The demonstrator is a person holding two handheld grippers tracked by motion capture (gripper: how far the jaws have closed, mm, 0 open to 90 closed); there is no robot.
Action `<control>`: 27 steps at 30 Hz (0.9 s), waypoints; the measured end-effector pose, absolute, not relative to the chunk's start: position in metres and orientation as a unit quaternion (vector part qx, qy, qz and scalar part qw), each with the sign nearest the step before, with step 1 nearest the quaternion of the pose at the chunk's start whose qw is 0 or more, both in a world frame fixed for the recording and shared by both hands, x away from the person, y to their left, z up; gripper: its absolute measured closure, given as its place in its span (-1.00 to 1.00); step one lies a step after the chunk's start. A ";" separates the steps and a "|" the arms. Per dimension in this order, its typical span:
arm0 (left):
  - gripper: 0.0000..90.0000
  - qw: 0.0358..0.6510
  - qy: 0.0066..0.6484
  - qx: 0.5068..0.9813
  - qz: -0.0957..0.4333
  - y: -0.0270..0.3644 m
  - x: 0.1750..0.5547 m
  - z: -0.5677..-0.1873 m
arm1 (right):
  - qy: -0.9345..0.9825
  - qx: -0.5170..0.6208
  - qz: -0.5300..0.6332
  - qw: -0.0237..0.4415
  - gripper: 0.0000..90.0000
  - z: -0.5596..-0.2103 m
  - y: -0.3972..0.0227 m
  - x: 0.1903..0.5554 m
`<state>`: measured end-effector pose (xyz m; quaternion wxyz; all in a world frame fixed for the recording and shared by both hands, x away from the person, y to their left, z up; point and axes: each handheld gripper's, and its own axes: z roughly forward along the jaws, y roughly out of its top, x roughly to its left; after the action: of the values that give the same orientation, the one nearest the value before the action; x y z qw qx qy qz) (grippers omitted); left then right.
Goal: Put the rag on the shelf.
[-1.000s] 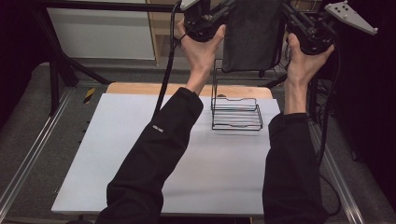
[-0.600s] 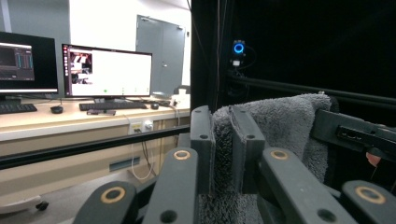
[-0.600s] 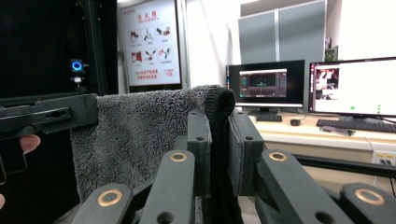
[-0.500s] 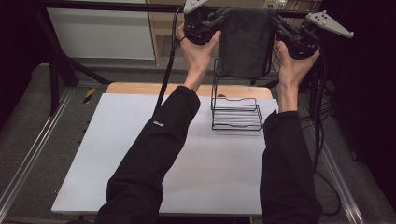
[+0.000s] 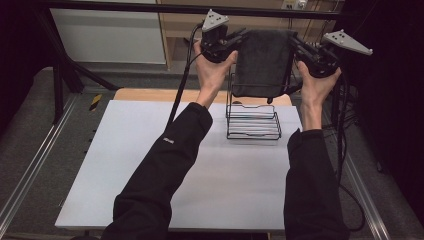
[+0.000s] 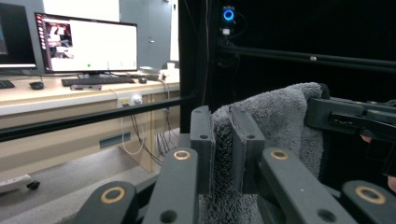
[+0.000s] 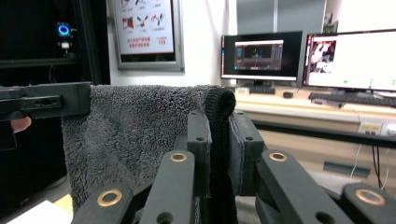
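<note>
From above, your left gripper [image 5: 235, 41] and right gripper [image 5: 299, 49] stretch one dark grey towel [image 5: 263, 62] between them, hanging over the single black wire rack [image 5: 252, 121] at the far right of the white table [image 5: 125, 165]. Your gripper views add what that angle hides: each pair of jaws is clamped tight on an upper towel corner, with three monitors on desks beyond.

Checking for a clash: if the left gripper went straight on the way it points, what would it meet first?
Probably the right gripper, pinching the far corner of the same grey towel; depth between them is unclear.
</note>
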<state>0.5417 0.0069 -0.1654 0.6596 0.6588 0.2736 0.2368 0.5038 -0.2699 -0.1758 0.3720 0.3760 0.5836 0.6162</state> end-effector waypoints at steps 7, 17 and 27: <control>0.80 0.646 0.264 0.679 0.226 0.007 0.535 -0.184 | 0.595 0.383 0.607 0.362 0.80 -0.192 -0.274 0.498; 0.80 0.644 0.242 0.691 0.223 0.010 0.522 -0.190 | 0.608 0.377 0.602 0.356 0.79 -0.204 -0.277 0.486; 0.80 0.637 0.239 0.699 0.219 0.009 0.513 -0.194 | 0.620 0.373 0.591 0.356 0.79 -0.206 -0.278 0.478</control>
<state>0.5129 0.0089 -0.1943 0.6369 0.6994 0.2388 0.2193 0.4777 -0.2776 -0.2056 0.3561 0.3733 0.6198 0.5913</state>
